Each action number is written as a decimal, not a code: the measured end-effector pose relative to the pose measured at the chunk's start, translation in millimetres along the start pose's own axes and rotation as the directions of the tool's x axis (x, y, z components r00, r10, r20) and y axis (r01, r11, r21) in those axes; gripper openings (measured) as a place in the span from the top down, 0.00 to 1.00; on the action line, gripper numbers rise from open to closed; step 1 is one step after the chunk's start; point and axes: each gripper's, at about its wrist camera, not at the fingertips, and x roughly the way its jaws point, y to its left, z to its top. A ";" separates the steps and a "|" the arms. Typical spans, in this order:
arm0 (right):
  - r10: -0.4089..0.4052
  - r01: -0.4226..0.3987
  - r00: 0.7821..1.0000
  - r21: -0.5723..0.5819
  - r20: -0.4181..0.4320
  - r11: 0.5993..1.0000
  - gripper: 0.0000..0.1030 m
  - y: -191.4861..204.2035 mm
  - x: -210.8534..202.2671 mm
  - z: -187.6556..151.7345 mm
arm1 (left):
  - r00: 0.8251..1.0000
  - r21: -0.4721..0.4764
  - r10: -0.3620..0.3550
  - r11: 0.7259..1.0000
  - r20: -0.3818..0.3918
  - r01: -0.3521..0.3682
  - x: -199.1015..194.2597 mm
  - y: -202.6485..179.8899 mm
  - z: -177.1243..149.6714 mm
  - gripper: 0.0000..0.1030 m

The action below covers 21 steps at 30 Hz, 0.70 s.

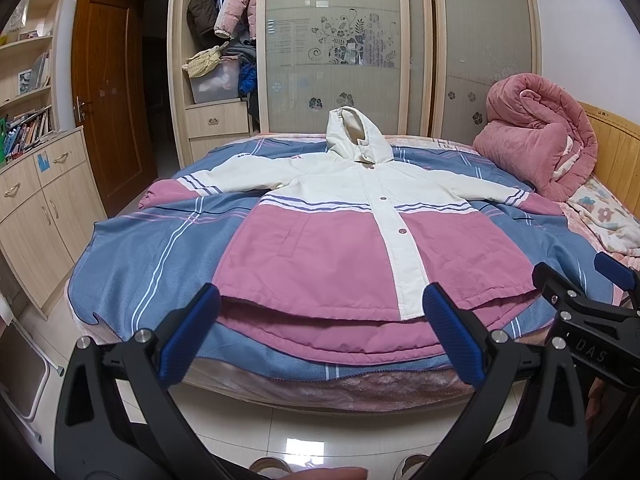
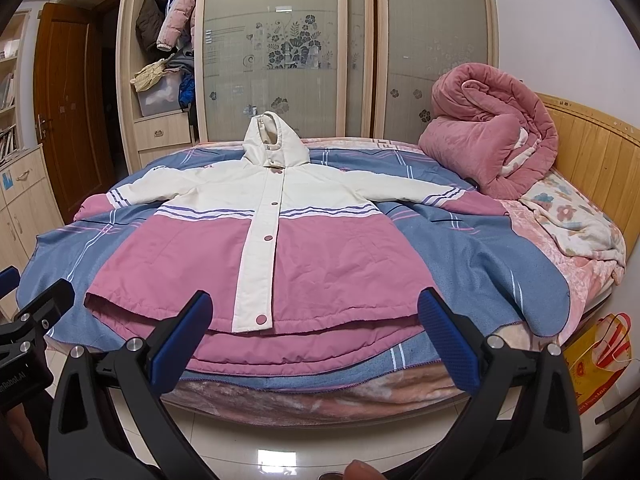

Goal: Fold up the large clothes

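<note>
A hooded jacket (image 1: pixel 340 240), white on top and pink below, lies spread flat and face up on the bed, sleeves out to both sides, hem toward me. It also shows in the right wrist view (image 2: pixel 288 240). My left gripper (image 1: pixel 322 312) is open and empty, held just off the bed's near edge in front of the hem. My right gripper (image 2: pixel 314 316) is open and empty, also in front of the hem. The right gripper shows at the right of the left wrist view (image 1: pixel 592 280).
A blue striped sheet (image 1: pixel 152 256) covers the bed. A rolled pink quilt (image 1: pixel 536 140) lies at the far right by the wooden headboard (image 2: pixel 592 160). A wardrobe (image 1: pixel 332 48) stands behind the bed, cabinets (image 1: pixel 40 216) at left. An orange bag (image 2: pixel 596 364) hangs at the right.
</note>
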 end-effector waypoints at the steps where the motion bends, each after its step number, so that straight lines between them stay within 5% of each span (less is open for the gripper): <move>1: -0.001 0.001 1.000 0.001 0.001 1.000 0.01 -0.5 -0.1 0.0 | 1.000 0.000 -0.001 1.000 -0.001 0.001 -0.6 -0.3 -0.4 0.02; 21: -0.001 0.001 1.000 -0.001 -0.003 1.000 0.01 0.0 0.0 0.4 | 1.000 0.002 0.000 1.000 -0.003 0.000 3.7 0.6 0.8 0.02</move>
